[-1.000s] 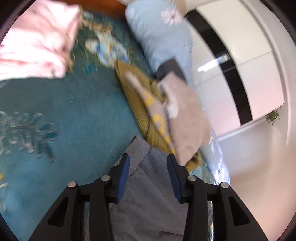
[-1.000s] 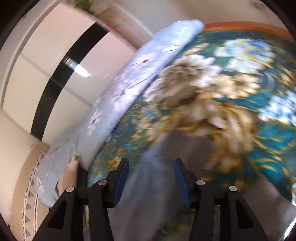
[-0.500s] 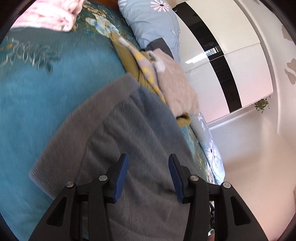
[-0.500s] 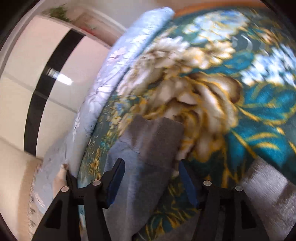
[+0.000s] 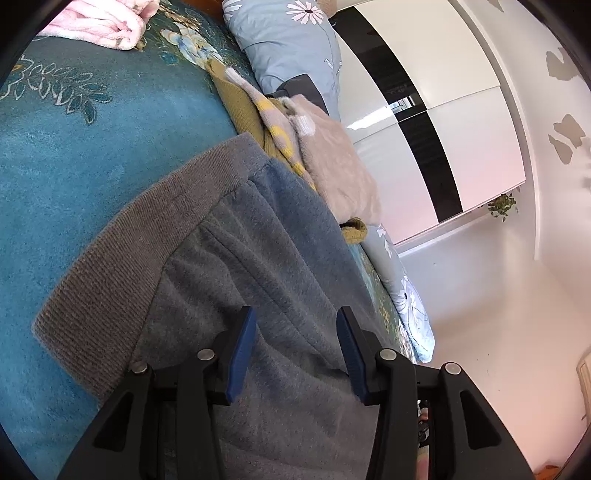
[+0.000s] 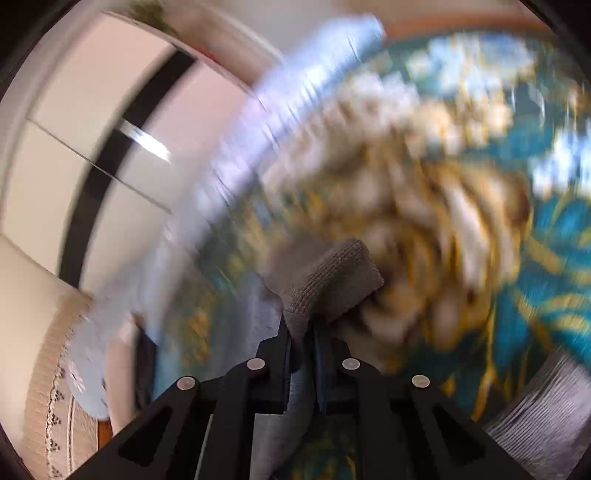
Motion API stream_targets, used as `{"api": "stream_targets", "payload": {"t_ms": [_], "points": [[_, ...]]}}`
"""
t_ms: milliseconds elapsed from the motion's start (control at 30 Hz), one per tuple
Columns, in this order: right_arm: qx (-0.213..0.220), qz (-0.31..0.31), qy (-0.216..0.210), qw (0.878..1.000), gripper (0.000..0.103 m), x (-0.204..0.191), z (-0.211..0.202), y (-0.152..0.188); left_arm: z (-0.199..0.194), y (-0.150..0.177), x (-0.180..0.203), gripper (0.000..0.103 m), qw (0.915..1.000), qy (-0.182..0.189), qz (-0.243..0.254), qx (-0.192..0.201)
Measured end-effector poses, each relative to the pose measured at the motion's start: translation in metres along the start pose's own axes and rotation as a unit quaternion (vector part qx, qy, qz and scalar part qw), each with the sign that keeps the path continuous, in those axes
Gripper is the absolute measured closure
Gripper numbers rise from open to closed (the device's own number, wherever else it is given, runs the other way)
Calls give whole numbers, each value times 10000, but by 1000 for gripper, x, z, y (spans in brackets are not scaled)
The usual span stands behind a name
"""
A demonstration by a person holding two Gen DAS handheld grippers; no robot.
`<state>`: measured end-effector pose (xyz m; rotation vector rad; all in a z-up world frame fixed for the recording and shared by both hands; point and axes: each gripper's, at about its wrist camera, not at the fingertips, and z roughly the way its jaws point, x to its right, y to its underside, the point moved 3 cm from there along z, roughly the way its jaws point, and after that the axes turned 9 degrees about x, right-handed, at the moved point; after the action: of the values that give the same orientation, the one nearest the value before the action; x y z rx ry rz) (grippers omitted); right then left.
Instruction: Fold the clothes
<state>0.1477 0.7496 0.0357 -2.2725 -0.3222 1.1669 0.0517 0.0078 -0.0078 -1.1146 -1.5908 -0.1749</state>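
Note:
A grey garment point(image 5: 258, 258) with a ribbed band point(image 5: 147, 236) lies on the teal flowered bedspread point(image 5: 92, 147). My left gripper point(image 5: 295, 350) hovers just over its body, open, with the cloth under the blue pads point(image 5: 242, 347) and nothing pinched. In the blurred right wrist view, my right gripper point(image 6: 301, 328) has its jaws closing tightly on a ribbed grey cuff point(image 6: 332, 280) of the garment. The cuff bunches up out of the fingertips above the flowered bedspread point(image 6: 461, 221).
A stack of folded olive and beige clothes point(image 5: 332, 162) lies just beyond the garment, by a pale blue flowered pillow point(image 5: 288, 40). A pink garment point(image 5: 99, 22) lies at the far left. The bed's edge and a white and black wardrobe point(image 5: 461, 122) are to the right.
The left gripper has come down and forward over the grey garment, which now fills its view. The right gripper's jaws, open before, have come together on the grey cuff.

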Motion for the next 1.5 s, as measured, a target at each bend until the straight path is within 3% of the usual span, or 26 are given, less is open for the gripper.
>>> {"api": "stream_targets", "payload": {"t_ms": [67,233,367,567,667,900,1067,1200,1500], "points": [[357,-235,-20,9991,94,-8,-12,-11,-1,0,-1,57,10000,-19,-13,-21],[-307,-373,755,9960,94,15,18,10,-4,1,-2,57,10000,-2,-19,-24],[-131,-379,624,9972,90,11,10,6,-7,1,-2,57,10000,23,-10,-5],[329,-748,819,9933,76,-6,-13,7,-10,-1,2,57,9999,77,109,95],[570,-635,754,9935,59,-14,-32,12,-11,-3,3,56,9997,106,166,144],[472,-400,324,9976,57,-37,-74,37,-16,-5,5,56,9992,68,317,245],[154,-280,68,9995,55,-40,-104,60,-21,-5,6,56,9986,49,413,314],[94,-298,122,9994,52,-31,-133,59,-28,-3,6,56,9986,145,386,330],[315,131,901,9954,50,40,-185,43,-48,2,0,56,9984,287,167,461]]}}
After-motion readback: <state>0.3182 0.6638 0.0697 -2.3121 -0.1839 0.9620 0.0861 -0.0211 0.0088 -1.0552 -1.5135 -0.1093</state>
